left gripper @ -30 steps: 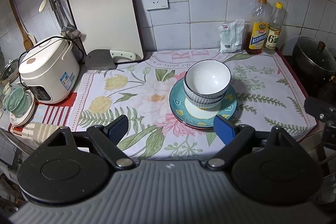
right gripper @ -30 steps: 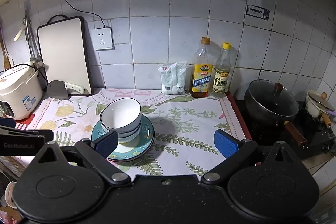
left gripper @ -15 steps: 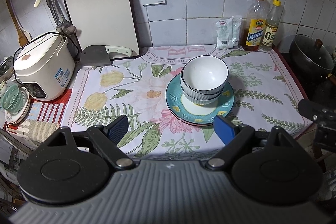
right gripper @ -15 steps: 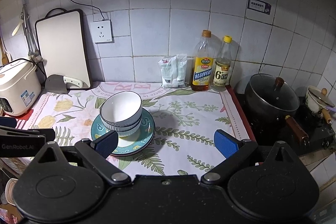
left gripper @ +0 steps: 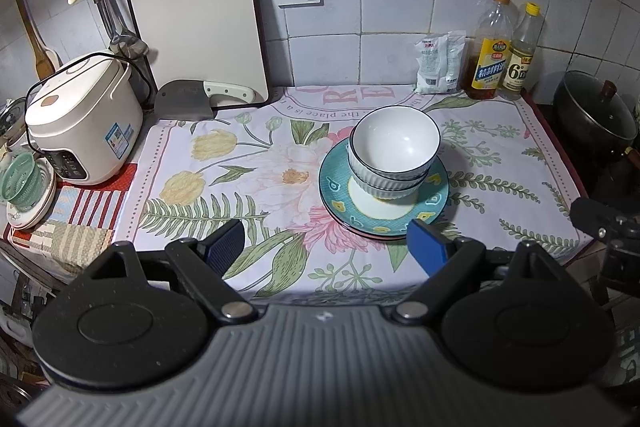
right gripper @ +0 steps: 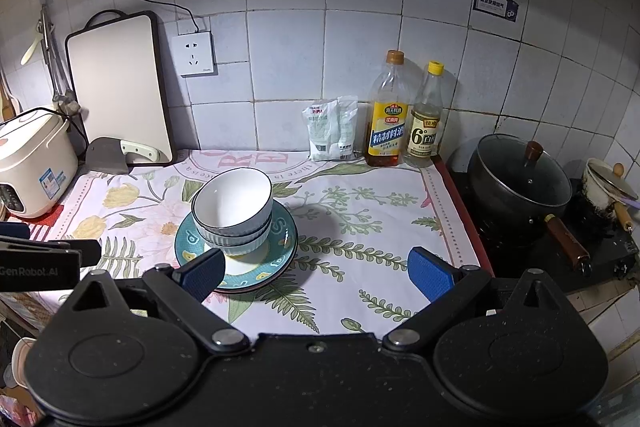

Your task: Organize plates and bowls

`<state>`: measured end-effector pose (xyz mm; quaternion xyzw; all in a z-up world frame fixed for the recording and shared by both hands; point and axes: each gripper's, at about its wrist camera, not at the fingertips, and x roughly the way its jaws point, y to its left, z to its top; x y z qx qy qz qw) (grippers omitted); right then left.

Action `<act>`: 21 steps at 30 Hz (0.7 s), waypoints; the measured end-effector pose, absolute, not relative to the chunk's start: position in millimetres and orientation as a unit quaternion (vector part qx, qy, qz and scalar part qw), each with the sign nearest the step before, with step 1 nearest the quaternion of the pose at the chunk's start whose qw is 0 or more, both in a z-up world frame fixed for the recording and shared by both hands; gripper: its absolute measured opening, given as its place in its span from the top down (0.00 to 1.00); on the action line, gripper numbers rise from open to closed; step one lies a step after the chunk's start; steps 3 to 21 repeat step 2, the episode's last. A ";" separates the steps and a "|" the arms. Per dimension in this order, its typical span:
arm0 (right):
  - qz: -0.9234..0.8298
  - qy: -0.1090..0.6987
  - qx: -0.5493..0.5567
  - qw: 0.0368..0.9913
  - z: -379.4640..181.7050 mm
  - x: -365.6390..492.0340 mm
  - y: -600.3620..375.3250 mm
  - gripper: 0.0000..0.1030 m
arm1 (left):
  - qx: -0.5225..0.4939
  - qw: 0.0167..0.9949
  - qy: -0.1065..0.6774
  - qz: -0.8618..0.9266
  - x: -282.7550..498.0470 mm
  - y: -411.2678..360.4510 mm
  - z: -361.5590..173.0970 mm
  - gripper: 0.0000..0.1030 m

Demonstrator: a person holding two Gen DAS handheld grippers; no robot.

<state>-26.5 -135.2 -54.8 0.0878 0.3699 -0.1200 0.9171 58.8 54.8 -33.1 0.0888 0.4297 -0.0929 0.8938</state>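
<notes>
Two white bowls [left gripper: 394, 147] [right gripper: 232, 205] with dark rims sit nested on a teal patterned plate [left gripper: 336, 187] [right gripper: 286, 235]. Beneath it a reddish plate rim [left gripper: 376, 235] peeks out. The stack rests on a floral cloth [left gripper: 248, 171] [right gripper: 360, 227]. My left gripper [left gripper: 326, 247] hovers open above the counter's near edge, nothing between its blue pads. My right gripper [right gripper: 316, 273] is open too and holds nothing; its left pad overlaps the plate's near rim in the picture. The stack lies ahead of both grippers.
A rice cooker [left gripper: 80, 123] stands at the left, a cutting board [left gripper: 196, 23] and cleaver [left gripper: 188, 105] lean at the back. Two bottles [right gripper: 404, 115] and a white pouch [right gripper: 330, 129] line the wall. A lidded black pot [right gripper: 520, 187] sits on the stove at right.
Both views have tilted slightly, so the counter and wall sit a little lower in the frame. The bowls and plates have not moved; both grippers stay open.
</notes>
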 end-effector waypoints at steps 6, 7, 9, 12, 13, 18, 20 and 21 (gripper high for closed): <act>-0.119 0.371 0.086 0.917 -54.8 -26.2 -135.2 0.03 | 0.089 0.893 0.431 -0.092 58.7 56.1 -33.4 0.14; -0.119 0.371 0.086 0.917 -54.8 -26.2 -135.2 0.03 | 0.089 0.893 0.431 -0.092 58.7 56.1 -33.4 0.14; -0.119 0.371 0.086 0.917 -54.8 -26.2 -135.2 0.03 | 0.089 0.893 0.431 -0.092 58.7 56.1 -33.4 0.14; -0.119 0.371 0.086 0.917 -54.8 -26.2 -135.2 0.03 | 0.089 0.893 0.431 -0.092 58.7 56.1 -33.4 0.14; -0.119 0.371 0.086 0.917 -54.8 -26.2 -135.2 0.03 | 0.089 0.893 0.431 -0.092 58.7 56.1 -33.4 0.14; -0.119 0.371 0.086 0.917 -54.8 -26.2 -135.2 0.03 | 0.089 0.893 0.431 -0.092 58.7 56.1 -33.4 0.14; -0.119 0.371 0.086 0.917 -54.8 -26.2 -135.2 0.03 | 0.089 0.893 0.431 -0.092 58.7 56.1 -33.4 0.14; -0.119 0.371 0.086 0.917 -54.8 -26.2 -135.2 0.03 | 0.089 0.893 0.431 -0.092 58.7 56.1 -33.4 0.14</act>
